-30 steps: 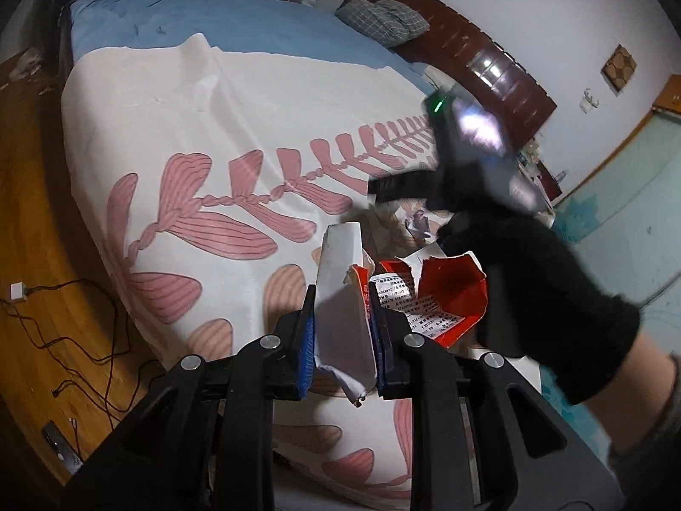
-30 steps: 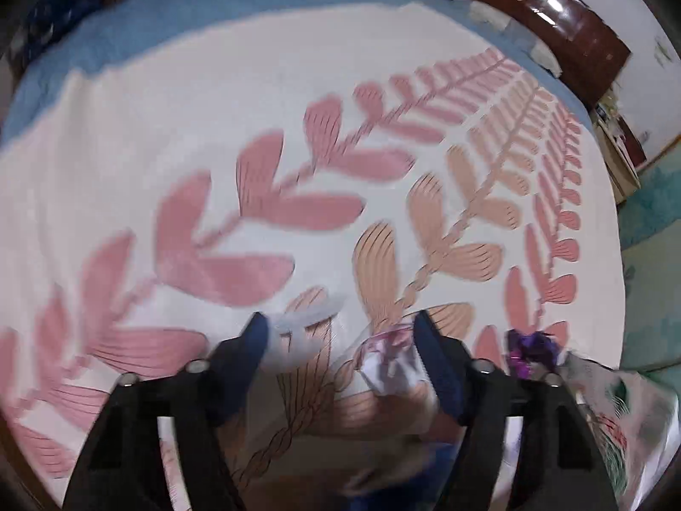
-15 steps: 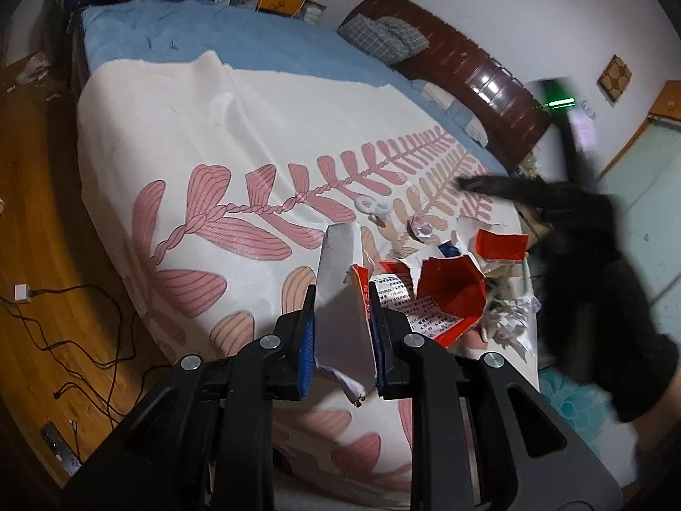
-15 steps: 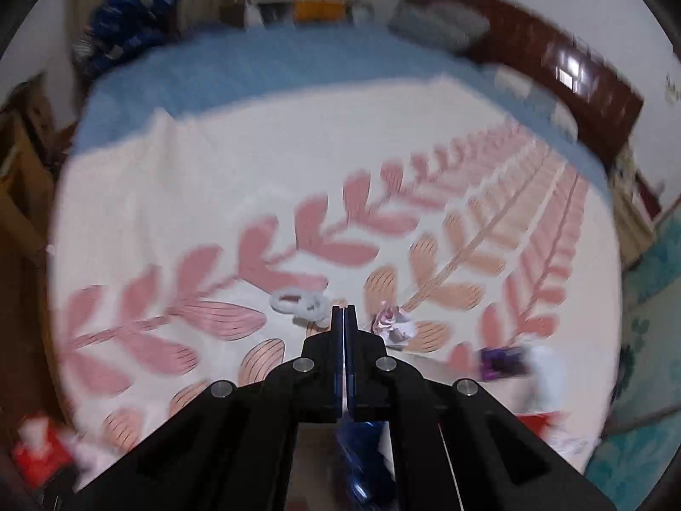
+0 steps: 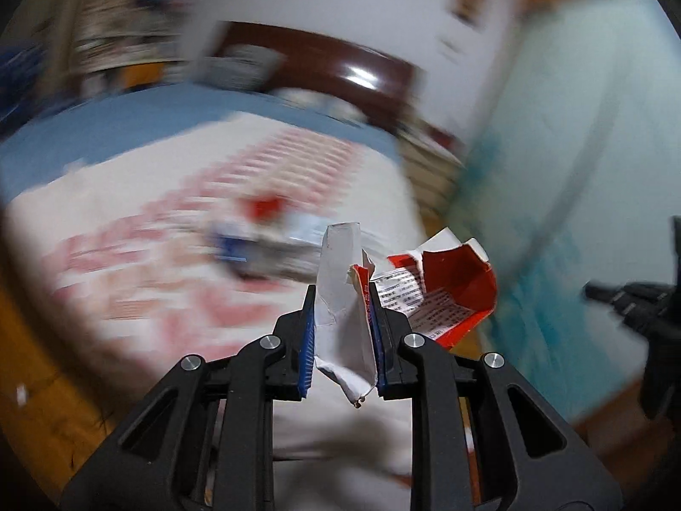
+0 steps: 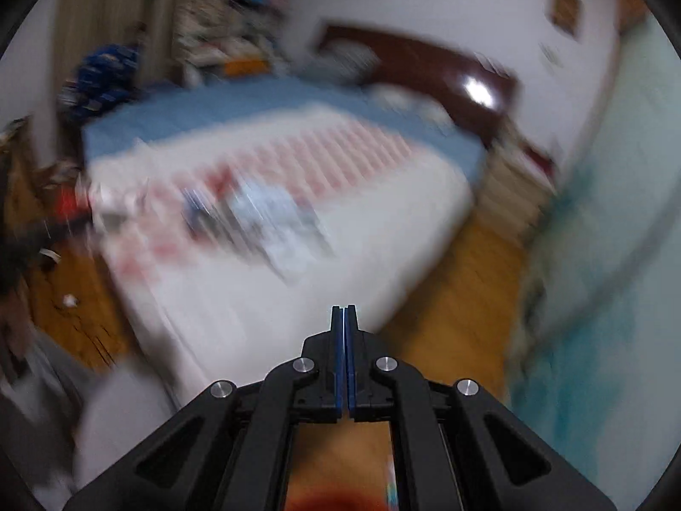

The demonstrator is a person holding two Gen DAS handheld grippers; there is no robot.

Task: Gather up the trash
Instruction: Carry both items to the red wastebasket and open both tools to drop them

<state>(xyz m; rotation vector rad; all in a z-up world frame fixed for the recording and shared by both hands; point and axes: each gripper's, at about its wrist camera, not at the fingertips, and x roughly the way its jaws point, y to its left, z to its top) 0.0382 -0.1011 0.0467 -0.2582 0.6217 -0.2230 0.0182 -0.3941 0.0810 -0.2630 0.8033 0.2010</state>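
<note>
- The left hand-held gripper (image 5: 342, 332) is clamped on a torn red and white carton (image 5: 383, 298): the white flap sits between its blue pads, and the red printed part hangs out to the right of the fingers. That narrow bite on one flap is probably enough to carry such light trash away in one piece.
- Beyond and below that gripper lies the bed (image 5: 127, 196), with a smear of more litter (image 5: 264, 247) on its patterned cover; blur hides what the pieces are.
- The right hand-held gripper (image 6: 344, 357) has its pads pressed together with nothing visible between them, so it looks free for the next piece.
- The left view alone shows the carton and, at its right edge, the other gripper's dark body.
- The right view alone shows the wooden floor (image 6: 447, 277) just ahead of and under its fingers, beside the bed (image 6: 255, 306), and a blurred reddish shape below the fingers that cannot be made out.
</note>
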